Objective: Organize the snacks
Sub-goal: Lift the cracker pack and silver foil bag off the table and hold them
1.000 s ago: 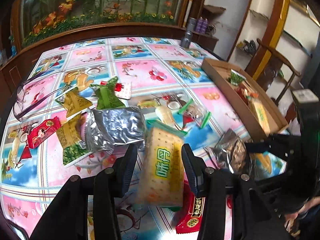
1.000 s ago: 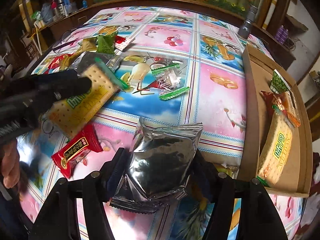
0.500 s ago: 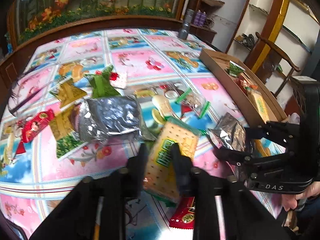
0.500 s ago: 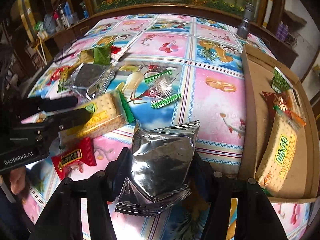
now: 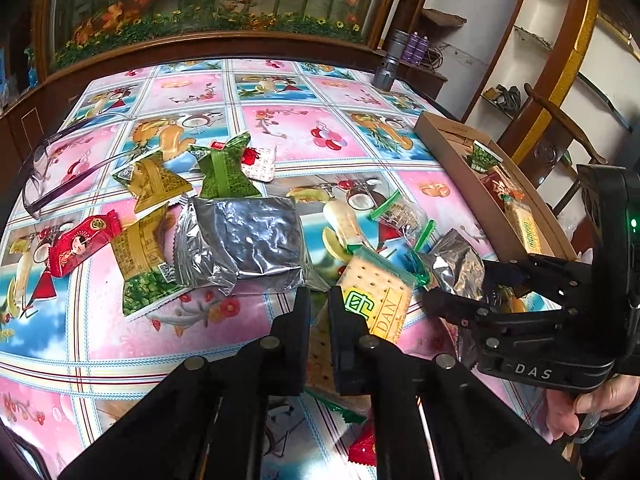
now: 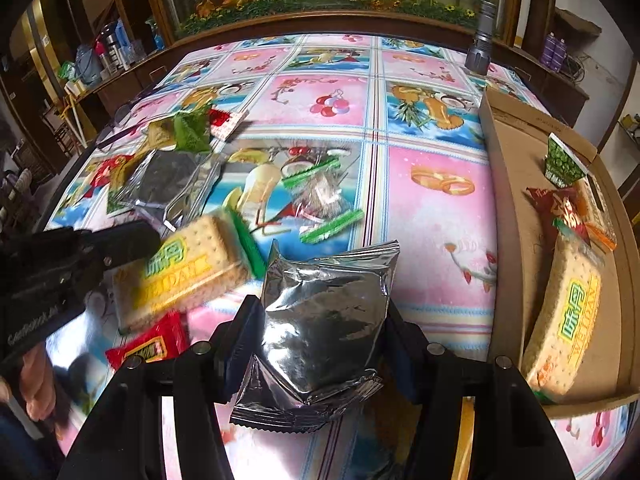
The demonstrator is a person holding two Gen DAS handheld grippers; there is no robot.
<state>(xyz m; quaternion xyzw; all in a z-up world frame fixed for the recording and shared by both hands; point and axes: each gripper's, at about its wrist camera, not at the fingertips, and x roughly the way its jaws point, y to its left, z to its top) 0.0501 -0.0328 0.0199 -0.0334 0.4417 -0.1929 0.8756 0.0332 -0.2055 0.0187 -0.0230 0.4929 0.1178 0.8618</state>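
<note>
- Snacks are lying scattered over a table (image 5: 304, 136) covered in a pink and blue fruit-print cloth, with a cardboard tray (image 6: 516, 208) sitting along its right edge.
- The left gripper (image 5: 319, 312) is pinching a cracker packet (image 5: 374, 300) with yellow and green lettering; its fingers are nearly closed, squeezing the packet edge-on, and the packet is tilting up to the right above the table.
- In the right wrist view that same packet (image 6: 188, 264) is showing blurred, just left of the silver pouch.
- The right gripper (image 6: 320, 332) is gripping a small silver foil pouch (image 6: 324, 320) by its two sides, fingers spread only as wide as the pouch, which is sitting upright between them above the table's near edge.
- In the left wrist view the right gripper (image 5: 460, 284) is pointing left, with the pouch (image 5: 454, 264) sticking out of it, just right of the cracker packet.
- A larger silver bag (image 5: 244, 240) is lying flat near the table's middle, with green and gold wrapped snacks (image 5: 152, 184) and a red candy wrapper (image 5: 80, 244) to its left.
- A clear packet with green ends (image 6: 320, 200) is resting beyond the pouch.
- Another red wrapper (image 6: 148, 348) is lying under the cracker packet.
- Inside the tray, a second cracker packet (image 6: 568, 316) is leaning against the wall, with a dark red bag (image 6: 556, 208) and a green packet (image 6: 562, 162) further back.
- A grey flashlight (image 6: 480, 44) is standing upright at the table's far edge.
</note>
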